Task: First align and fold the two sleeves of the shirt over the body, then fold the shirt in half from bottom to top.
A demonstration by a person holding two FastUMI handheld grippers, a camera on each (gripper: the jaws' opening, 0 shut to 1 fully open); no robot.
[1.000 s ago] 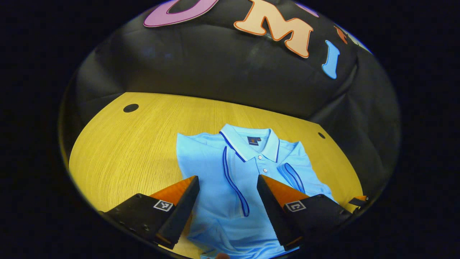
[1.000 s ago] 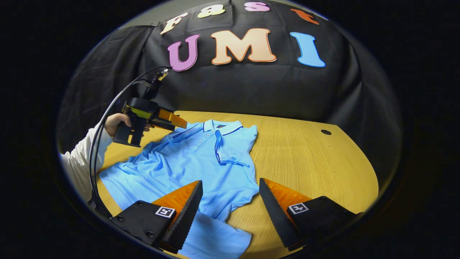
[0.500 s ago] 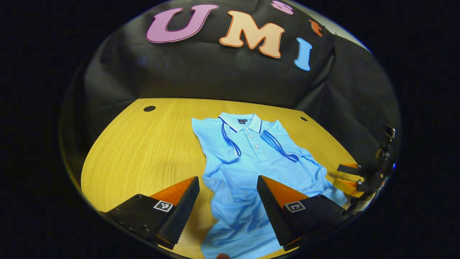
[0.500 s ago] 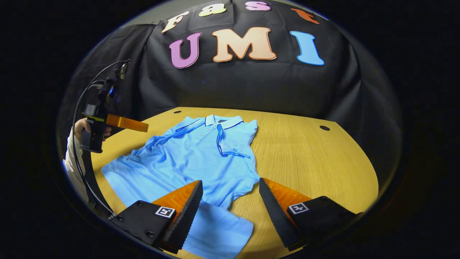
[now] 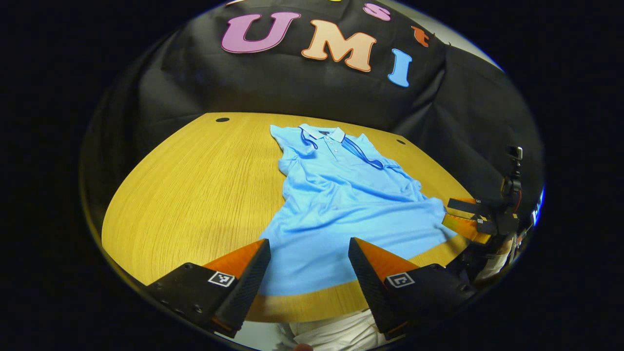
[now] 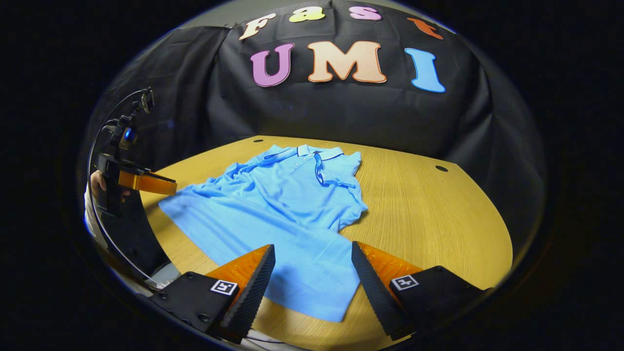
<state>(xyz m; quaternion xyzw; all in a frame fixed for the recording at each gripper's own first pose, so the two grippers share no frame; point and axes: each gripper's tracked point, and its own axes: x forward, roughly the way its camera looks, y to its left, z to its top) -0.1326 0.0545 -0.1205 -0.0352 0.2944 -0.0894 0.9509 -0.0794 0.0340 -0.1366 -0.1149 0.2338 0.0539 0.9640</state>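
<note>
The light blue shirt (image 5: pixel 341 204) lies face up on the wooden counter (image 5: pixel 195 185), collar (image 5: pixel 321 132) toward the black cloth wall and hem toward the near edge. In the right gripper view the shirt (image 6: pixel 282 209) spreads from the middle of the counter (image 6: pixel 438 219) to its near edge, with one bottom corner lying between that view's own fingers. Both short sleeves are folded in over the chest: one sleeve (image 6: pixel 336 170) lies flat with its dark-trimmed cuff next to the button placket, and the other sleeve (image 5: pixel 363 156) crosses the body on the opposite side of the collar. The body below the sleeves is rumpled, with soft creases running across it, and the lower part lies unfolded and flat.

The left tongs (image 5: pixel 309 258) hang above the near edge of the counter, released, fingers well apart with the hem showing between them and nothing gripped. The right tongs (image 6: pixel 312 263) are likewise released, fingers spread over the shirt's bottom corner without touching it as far as can be seen.

In the left gripper view the right tongs (image 5: pixel 460 214) appear off the shirt's side, near the hem corner. In the right gripper view the left tongs (image 6: pixel 146 183) are held by a hand (image 6: pixel 100 183) beside the counter, a cable (image 6: pixel 97 146) looping above them.
</note>
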